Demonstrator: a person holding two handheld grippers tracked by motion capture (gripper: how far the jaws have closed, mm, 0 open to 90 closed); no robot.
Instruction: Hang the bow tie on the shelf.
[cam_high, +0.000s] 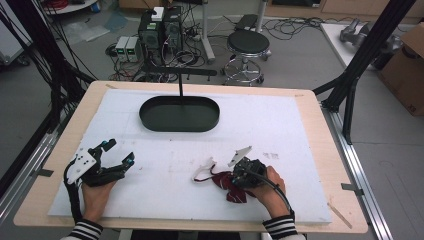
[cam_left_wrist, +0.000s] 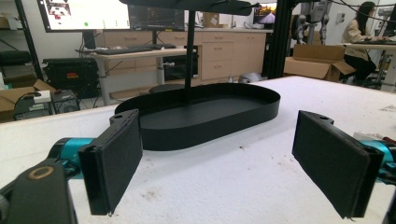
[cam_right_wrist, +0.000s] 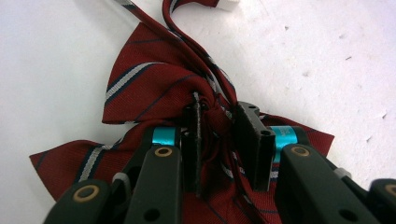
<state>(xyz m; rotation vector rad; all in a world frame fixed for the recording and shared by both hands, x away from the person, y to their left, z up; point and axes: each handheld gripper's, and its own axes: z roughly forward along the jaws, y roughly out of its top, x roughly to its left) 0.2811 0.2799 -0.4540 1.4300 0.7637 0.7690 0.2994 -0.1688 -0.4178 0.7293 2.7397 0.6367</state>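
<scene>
One black oval tray sits on the white table top, with one upright black post rising from it. Nearer the person than the tray lies one red striped bow tie. Two grippers flank it: the left gripper and the right gripper. Beyond the tray, on the floor, stands one round black stool.

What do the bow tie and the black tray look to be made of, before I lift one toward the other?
Bow tie: woven fabric with a slight sheen, going by its stripes, soft folds and creases. Black tray: a rigid thin-walled shell, matte and evenly black; probably painted metal or plastic, I cannot tell which.
</scene>
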